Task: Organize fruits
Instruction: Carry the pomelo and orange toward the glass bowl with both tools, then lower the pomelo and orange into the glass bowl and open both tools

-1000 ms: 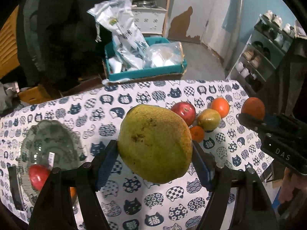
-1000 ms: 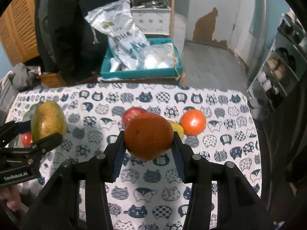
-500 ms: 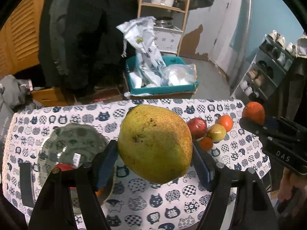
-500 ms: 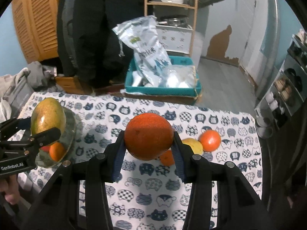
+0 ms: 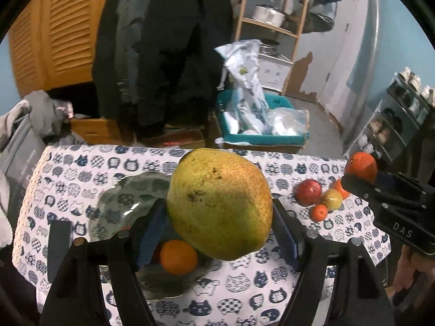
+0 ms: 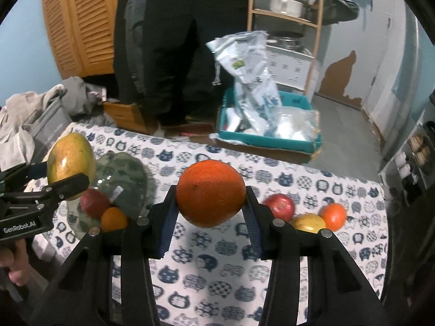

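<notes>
Cat-print tablecloth [image 5: 81,168], matte cotton. Left gripper [image 5: 220,225] clamps speckled yellow-green mango [image 5: 220,203] above scalloped glass dish [image 5: 122,203]. Right gripper [image 6: 209,212] clamps pebbled orange [image 6: 210,197]. Both rigs have pulled back since earlier; table appears smaller.

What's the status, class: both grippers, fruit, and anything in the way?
Left gripper shut on mango, above glass dish. Right gripper shut on orange. Dish already holds two fruits; four remain on table.
</notes>
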